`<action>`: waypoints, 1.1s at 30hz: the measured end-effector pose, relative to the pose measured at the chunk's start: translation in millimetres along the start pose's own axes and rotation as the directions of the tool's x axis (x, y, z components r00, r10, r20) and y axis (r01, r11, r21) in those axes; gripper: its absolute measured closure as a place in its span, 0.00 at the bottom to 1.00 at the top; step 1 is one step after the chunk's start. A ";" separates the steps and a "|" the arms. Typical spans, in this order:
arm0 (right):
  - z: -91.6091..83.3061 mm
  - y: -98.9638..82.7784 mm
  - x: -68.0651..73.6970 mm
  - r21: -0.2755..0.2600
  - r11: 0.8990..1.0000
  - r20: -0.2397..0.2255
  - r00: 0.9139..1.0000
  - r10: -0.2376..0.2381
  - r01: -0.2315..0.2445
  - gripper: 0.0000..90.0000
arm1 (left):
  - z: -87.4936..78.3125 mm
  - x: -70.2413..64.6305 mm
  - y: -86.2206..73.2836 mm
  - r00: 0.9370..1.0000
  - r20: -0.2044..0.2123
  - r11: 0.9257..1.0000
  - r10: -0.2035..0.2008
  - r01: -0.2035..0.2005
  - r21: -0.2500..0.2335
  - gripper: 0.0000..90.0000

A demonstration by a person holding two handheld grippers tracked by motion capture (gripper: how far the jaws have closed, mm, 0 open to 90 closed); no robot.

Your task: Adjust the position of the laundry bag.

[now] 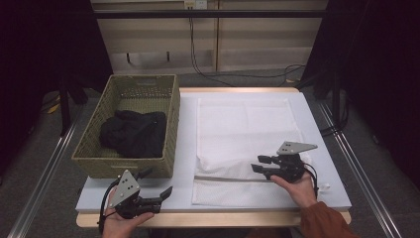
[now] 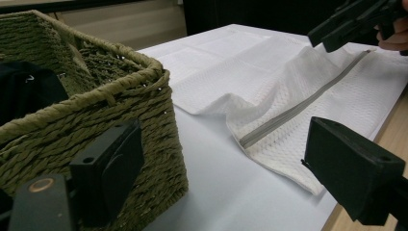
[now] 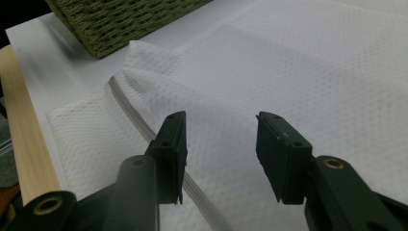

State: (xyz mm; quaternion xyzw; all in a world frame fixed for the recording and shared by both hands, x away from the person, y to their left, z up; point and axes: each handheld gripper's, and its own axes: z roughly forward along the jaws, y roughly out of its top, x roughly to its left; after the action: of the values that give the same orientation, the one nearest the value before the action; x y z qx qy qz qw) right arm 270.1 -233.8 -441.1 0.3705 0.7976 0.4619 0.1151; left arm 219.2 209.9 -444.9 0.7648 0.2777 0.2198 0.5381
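The mesh bag (image 1: 242, 144) lies flat on the white worktop (image 1: 317, 148), just right of the basket (image 1: 130, 124), its near part folded so that a grey zipper (image 2: 298, 108) runs along the raised fold. The bag is a thin white net fabric: I judge it very light, wholly limp and without any stiffness, so it will drape and sag from whatever point is lifted, and a single layer may slide over the one beneath it. Nothing about it looks fragile, though the net could snag on a jaw edge. The zipper band is the firmest line on it and the sound place to pinch; the ridge of the fold beside it stands proud of the worktop and offers fabric to bite without scraping the surface. The right tool (image 1: 265, 166) sits over that fold near the bag's near edge, jaws partly apart; in the right gripper view the pads straddle the fabric close to the zipper (image 3: 144, 130) with a clear gap between them, so it holds nothing as yet. The left tool (image 1: 157, 196) rests at the worktop's near left corner, in front of the basket, jaws wide and empty. The basket holds a dark cloth (image 1: 132, 133), well apart from both tools. A pinch on loose mesh alone risks taking one layer only; a bite on the zipper band should carry the top layer up and open the mouth.
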 end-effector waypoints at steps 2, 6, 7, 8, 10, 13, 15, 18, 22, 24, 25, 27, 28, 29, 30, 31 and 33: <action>9.0 5.1 5.8 0.014 1.000 -0.018 1.000 -0.021 0.022 0.61 | 0.1 0.0 0.0 1.000 0.002 1.000 -0.001 0.001 0.000 0.15; 22.4 12.0 14.4 0.031 0.998 -0.047 0.998 -0.045 0.046 0.63 | -0.1 0.2 -0.1 1.000 0.005 1.000 -0.004 0.004 -0.005 0.16; 25.6 13.7 16.5 0.036 0.998 -0.050 0.998 -0.048 0.050 0.64 | 0.1 0.3 -0.1 1.000 0.003 1.000 -0.005 0.005 -0.006 0.16; 28.9 15.2 18.2 0.038 0.998 -0.062 0.997 -0.049 0.052 0.64 | 0.3 0.5 -0.1 1.000 0.005 1.000 -0.006 0.006 -0.005 0.16; 35.4 18.2 21.5 0.046 0.997 -0.073 0.996 -0.053 0.057 0.65 | 0.4 0.6 -0.3 1.000 0.006 1.000 -0.009 0.009 -0.004 0.16; 46.3 23.3 26.1 0.054 0.996 -0.092 0.994 -0.059 0.064 0.67 | 1.0 0.8 -0.5 1.000 0.008 1.000 -0.015 0.015 -0.004 0.16; 54.0 26.8 29.0 0.059 0.996 -0.108 0.992 -0.061 0.068 0.67 | 0.4 0.7 -0.4 1.000 0.003 1.000 -0.015 0.015 -0.002 0.16; 66.6 32.7 33.3 0.066 0.995 -0.122 0.990 -0.069 0.077 0.68 | 0.1 1.1 -0.3 1.000 0.000 1.000 -0.015 0.015 -0.002 0.16; 84.4 42.3 36.4 0.079 0.993 -0.131 0.988 -0.078 0.089 0.68 | 0.8 1.0 -0.5 1.000 0.006 1.000 -0.013 0.013 -0.002 0.16; 93.5 48.2 37.0 0.079 0.993 -0.136 0.988 -0.076 0.088 0.69 | 0.7 1.0 -0.5 1.000 0.009 1.000 -0.012 0.012 -0.003 0.16; 97.8 51.7 37.9 0.079 0.993 -0.134 0.988 -0.076 0.087 0.69 | 0.5 1.0 -0.4 1.000 0.010 1.000 -0.012 0.012 -0.003 0.16; 106.4 59.6 39.7 0.087 0.992 -0.131 0.988 -0.081 0.092 0.69 | 0.4 1.1 -0.2 1.000 0.009 1.000 -0.008 0.008 -0.001 0.16; 106.4 59.6 39.7 0.087 0.992 -0.131 0.988 -0.081 0.092 0.69 | 0.4 1.1 -0.2 1.000 0.009 1.000 -0.008 0.008 -0.001 0.16; 110.8 63.6 40.1 0.087 0.992 -0.133 0.988 -0.081 0.093 0.69 | 0.3 1.1 -0.1 1.000 0.009 1.000 -0.008 0.008 -0.002 0.16; 117.3 68.6 40.9 0.091 0.992 -0.132 0.988 -0.075 0.088 0.69 | 0.5 1.1 -0.2 1.000 0.010 1.000 -0.008 0.008 -0.002 0.16; 120.9 70.6 41.2 0.094 0.991 -0.135 0.988 -0.079 0.092 0.69 | 0.6 1.2 -0.2 1.000 0.010 1.000 -0.008 0.008 -0.003 0.16; 132.5 73.6 43.1 0.110 0.989 -0.130 0.988 -0.087 0.102 0.67 | 0.8 1.1 -0.3 1.000 0.011 1.000 -0.010 0.010 -0.003 0.16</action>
State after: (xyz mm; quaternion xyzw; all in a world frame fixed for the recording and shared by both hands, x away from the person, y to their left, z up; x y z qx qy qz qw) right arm 345.3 -95.4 -446.2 0.3088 0.8454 0.4309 0.0650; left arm 220.5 210.1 -445.4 0.7637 0.2780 0.2134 0.5421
